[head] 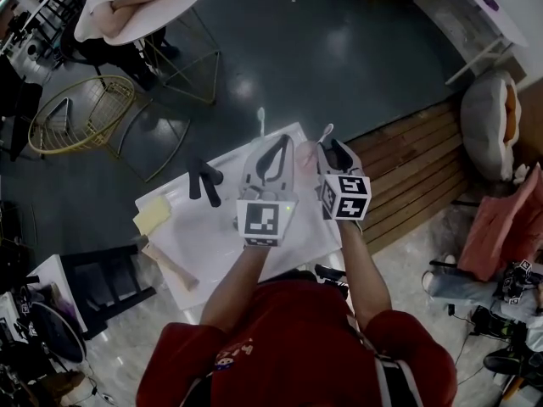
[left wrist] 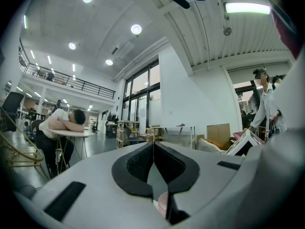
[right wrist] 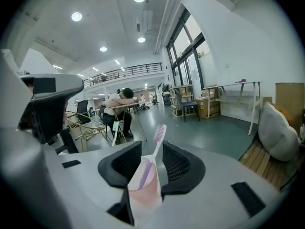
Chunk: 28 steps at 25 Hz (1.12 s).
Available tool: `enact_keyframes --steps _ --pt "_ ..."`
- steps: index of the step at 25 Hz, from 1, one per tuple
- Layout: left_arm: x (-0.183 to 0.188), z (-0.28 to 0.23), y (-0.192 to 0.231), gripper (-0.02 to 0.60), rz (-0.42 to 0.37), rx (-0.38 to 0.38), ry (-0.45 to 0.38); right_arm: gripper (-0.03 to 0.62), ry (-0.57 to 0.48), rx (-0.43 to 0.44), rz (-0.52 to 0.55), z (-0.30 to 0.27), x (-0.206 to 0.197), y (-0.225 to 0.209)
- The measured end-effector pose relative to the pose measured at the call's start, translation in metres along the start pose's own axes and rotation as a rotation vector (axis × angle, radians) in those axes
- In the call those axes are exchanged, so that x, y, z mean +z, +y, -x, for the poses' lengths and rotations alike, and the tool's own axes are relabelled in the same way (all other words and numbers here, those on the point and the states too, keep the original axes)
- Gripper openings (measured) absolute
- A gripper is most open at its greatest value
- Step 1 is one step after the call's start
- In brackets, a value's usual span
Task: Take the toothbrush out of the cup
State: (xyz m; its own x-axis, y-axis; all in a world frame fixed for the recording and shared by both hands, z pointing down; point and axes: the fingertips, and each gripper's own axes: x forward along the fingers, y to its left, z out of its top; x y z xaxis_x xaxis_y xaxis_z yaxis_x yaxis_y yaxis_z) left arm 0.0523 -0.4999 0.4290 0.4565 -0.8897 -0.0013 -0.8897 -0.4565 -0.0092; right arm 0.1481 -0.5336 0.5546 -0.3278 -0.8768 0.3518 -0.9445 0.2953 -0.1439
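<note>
A translucent pink cup (right wrist: 144,187) with a pink-and-white toothbrush (right wrist: 158,138) in it sits between the jaws of my right gripper (right wrist: 152,151). Those jaws stand wide apart. The cup leans toward the left jaw, and a gap shows on the right side. In the head view the cup (head: 305,156) lies between both grippers over the white table (head: 195,236), with the toothbrush (head: 325,132) pointing away from me. My right gripper (head: 337,147) is beside the cup. My left gripper (head: 278,142) is shut, and a bit of the pink cup (left wrist: 162,202) shows under its jaws (left wrist: 153,149).
On the table lie a yellow sponge (head: 154,214), a wooden piece (head: 174,265) and a black object (head: 204,181). A thin white stick (head: 261,121) shows past the left gripper. A yellow wire chair (head: 81,117), a round table with a person resting on it (head: 144,7) and wooden decking (head: 416,168) surround the table.
</note>
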Motion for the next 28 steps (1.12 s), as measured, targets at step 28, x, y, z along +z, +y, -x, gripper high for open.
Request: enact_keyframes --steps 28 --pt "-0.023 -0.013 0.015 0.029 0.08 0.031 0.032 0.08 0.058 0.015 0.001 -0.031 -0.017 -0.006"
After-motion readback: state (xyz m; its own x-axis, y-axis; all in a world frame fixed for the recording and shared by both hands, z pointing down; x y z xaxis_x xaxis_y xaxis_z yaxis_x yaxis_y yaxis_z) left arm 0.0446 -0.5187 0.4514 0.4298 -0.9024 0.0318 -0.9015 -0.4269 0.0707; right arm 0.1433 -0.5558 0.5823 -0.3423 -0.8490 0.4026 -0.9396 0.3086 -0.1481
